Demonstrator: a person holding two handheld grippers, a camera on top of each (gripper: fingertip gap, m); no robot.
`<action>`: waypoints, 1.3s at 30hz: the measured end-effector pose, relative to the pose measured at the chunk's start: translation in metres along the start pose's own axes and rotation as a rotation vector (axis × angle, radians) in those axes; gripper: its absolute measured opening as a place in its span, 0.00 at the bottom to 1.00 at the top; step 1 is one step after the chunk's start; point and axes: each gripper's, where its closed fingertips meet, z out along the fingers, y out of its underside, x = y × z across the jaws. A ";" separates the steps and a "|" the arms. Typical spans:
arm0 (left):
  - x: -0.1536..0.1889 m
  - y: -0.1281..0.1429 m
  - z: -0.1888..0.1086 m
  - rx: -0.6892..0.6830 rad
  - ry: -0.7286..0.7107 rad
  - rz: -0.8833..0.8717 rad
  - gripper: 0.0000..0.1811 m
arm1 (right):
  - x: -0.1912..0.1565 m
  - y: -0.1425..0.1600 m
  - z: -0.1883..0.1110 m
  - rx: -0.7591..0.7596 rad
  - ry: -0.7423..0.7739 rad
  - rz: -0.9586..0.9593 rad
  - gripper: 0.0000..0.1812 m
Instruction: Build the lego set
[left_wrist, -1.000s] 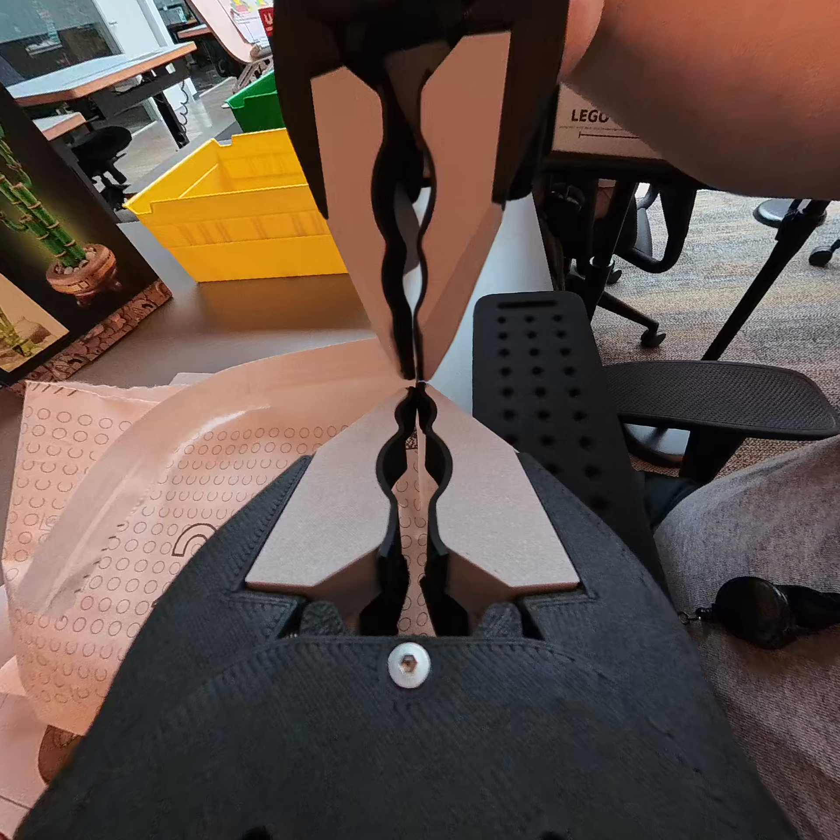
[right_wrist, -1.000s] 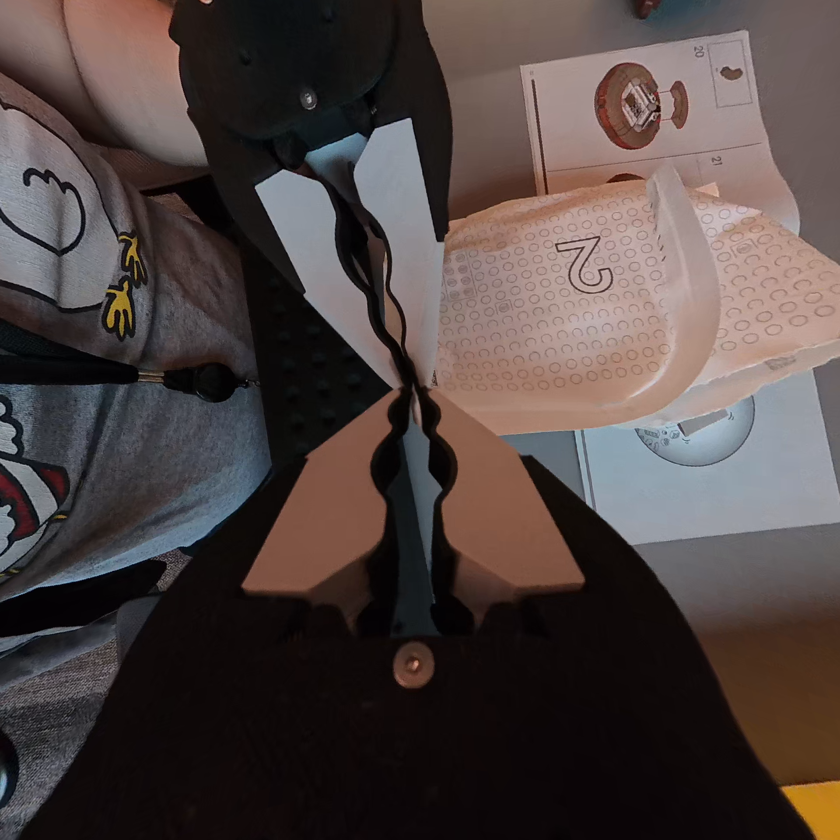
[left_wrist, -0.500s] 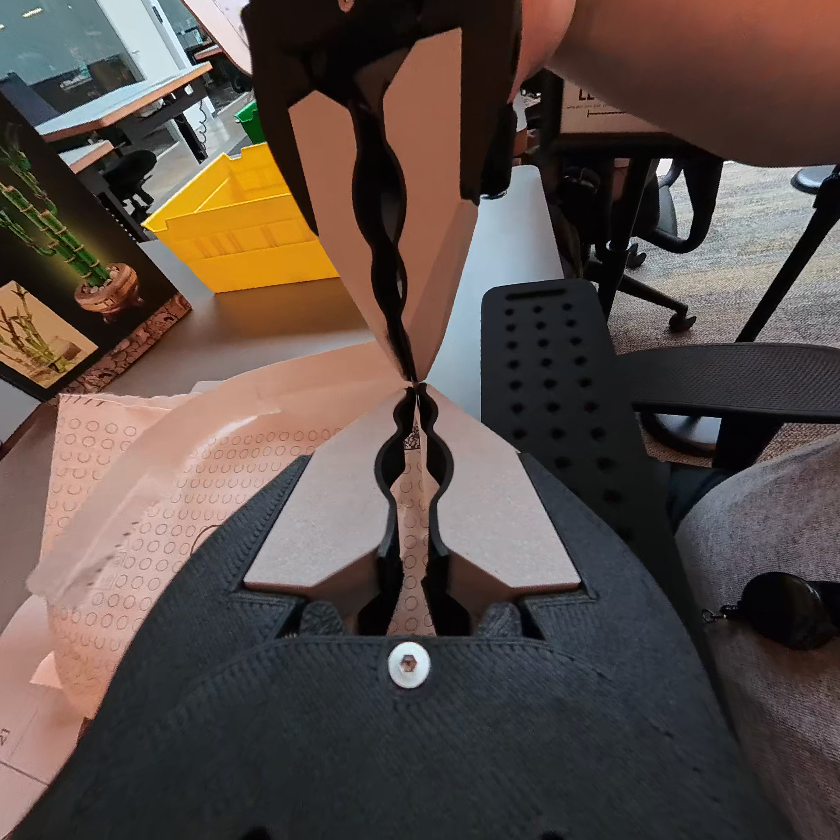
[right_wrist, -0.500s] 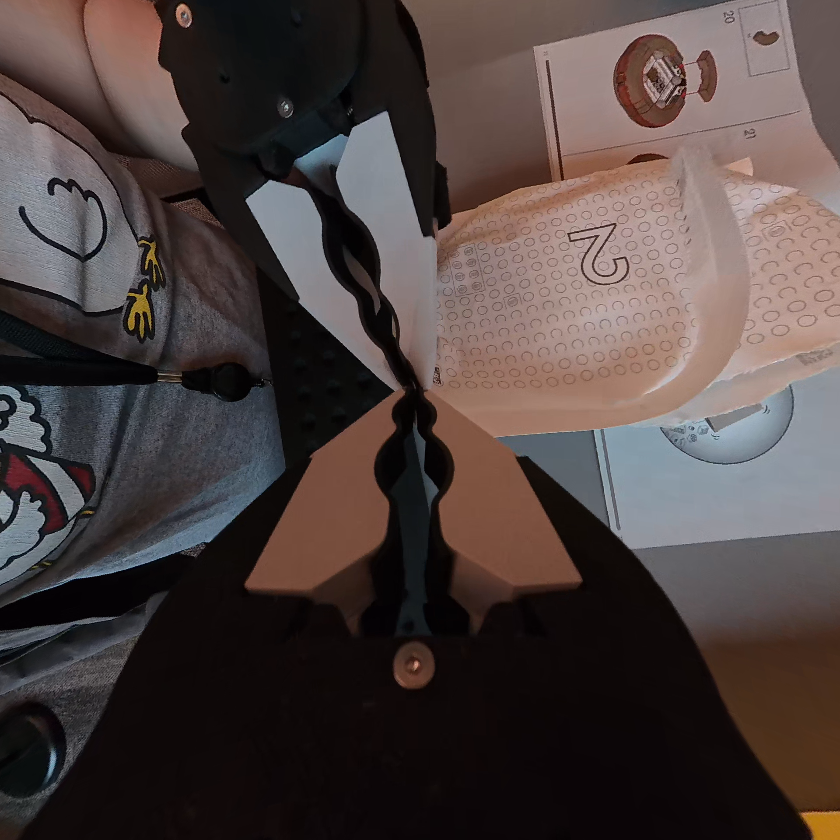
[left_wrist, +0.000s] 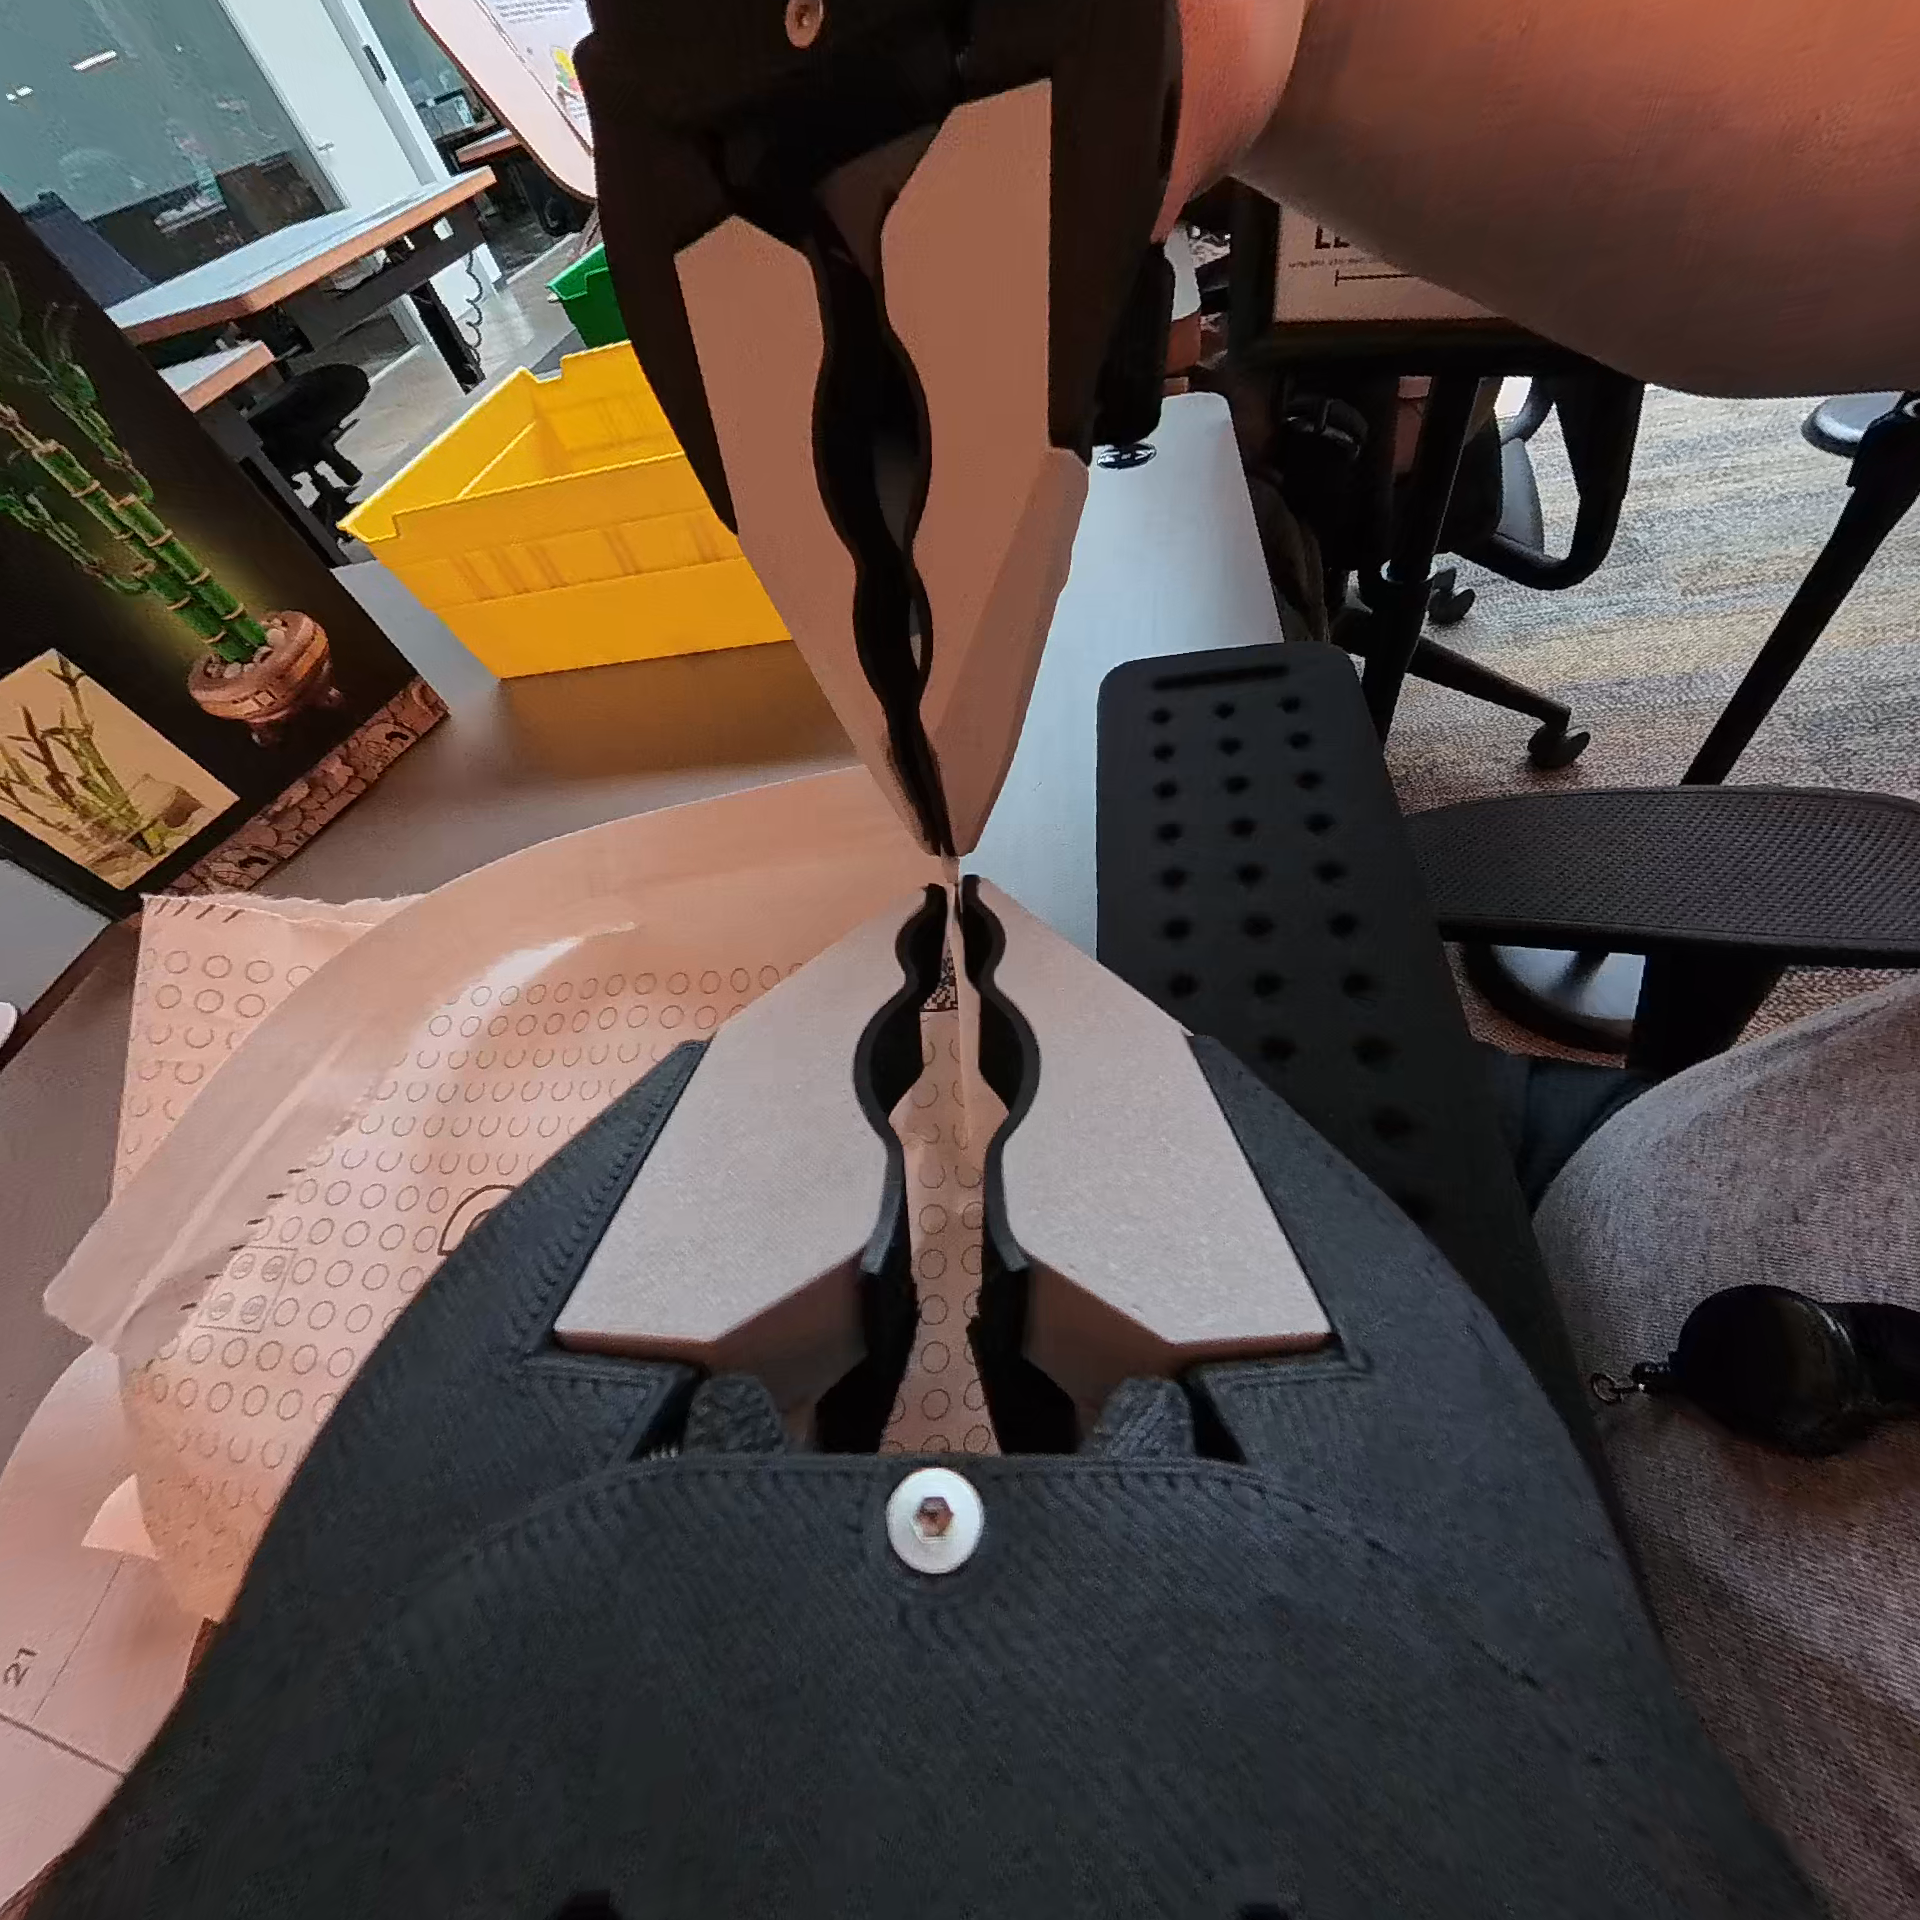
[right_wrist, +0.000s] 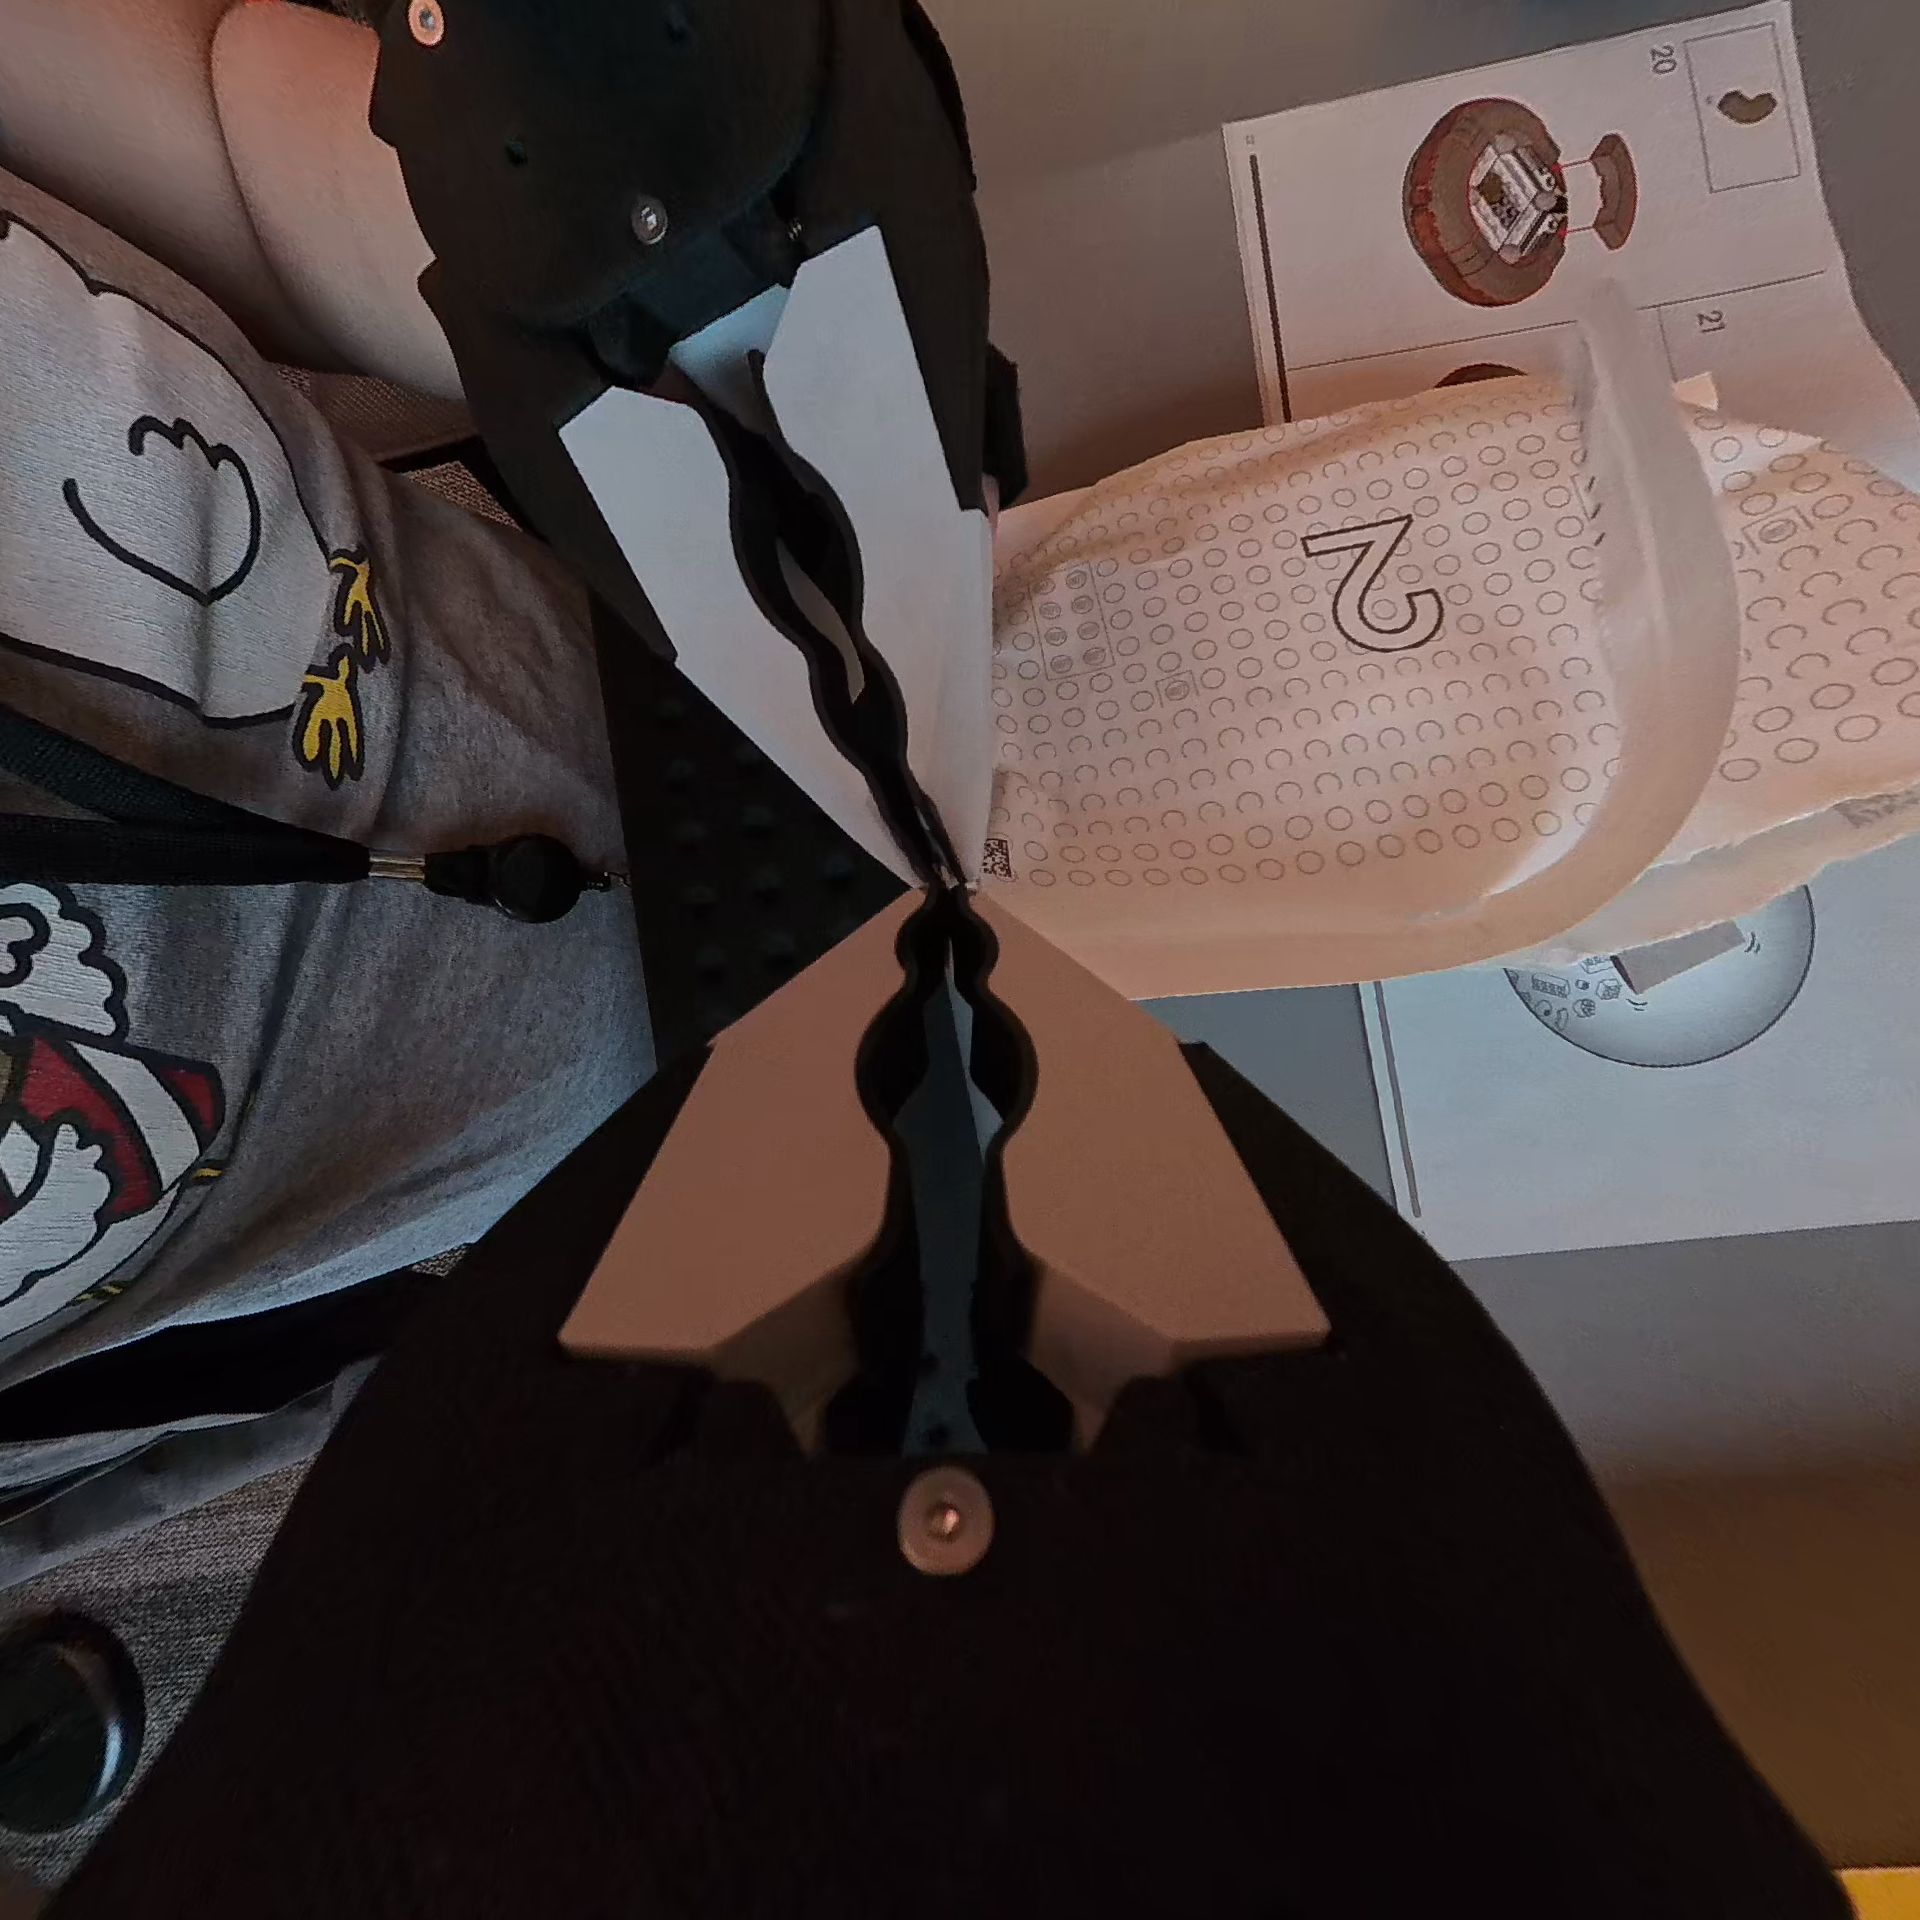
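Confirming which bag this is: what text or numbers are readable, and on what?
I won't quote writing; it sits on:
paper bag, pinched by left gripper and right gripper: large printed mark, small code.
instruction booklet: small step marks.
cardboard box behind: print cut off.

Grey table (left_wrist: 1143, 582) underfoot of the work. Far left: glass wall (left_wrist: 156, 114), wood-topped desks (left_wrist: 312, 249) on dark legs, black office chair (left_wrist: 312, 416). Right: mottled carpet (left_wrist: 1683, 582), more black castor chairs (left_wrist: 1496, 540); a mesh chair's perforated armrest (left_wrist: 1268, 894) near. Even indoor light.
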 end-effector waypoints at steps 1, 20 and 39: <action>-0.001 0.000 0.000 0.001 -0.006 -0.001 0.01 | 0.000 0.000 0.000 0.000 -0.001 0.000 0.00; 0.003 0.001 0.002 -0.013 0.017 0.025 0.00 | -0.002 0.001 0.002 0.013 -0.007 0.011 0.00; 0.008 0.006 0.010 -0.041 0.017 0.047 0.00 | -0.002 0.013 0.007 0.009 0.021 -0.037 0.00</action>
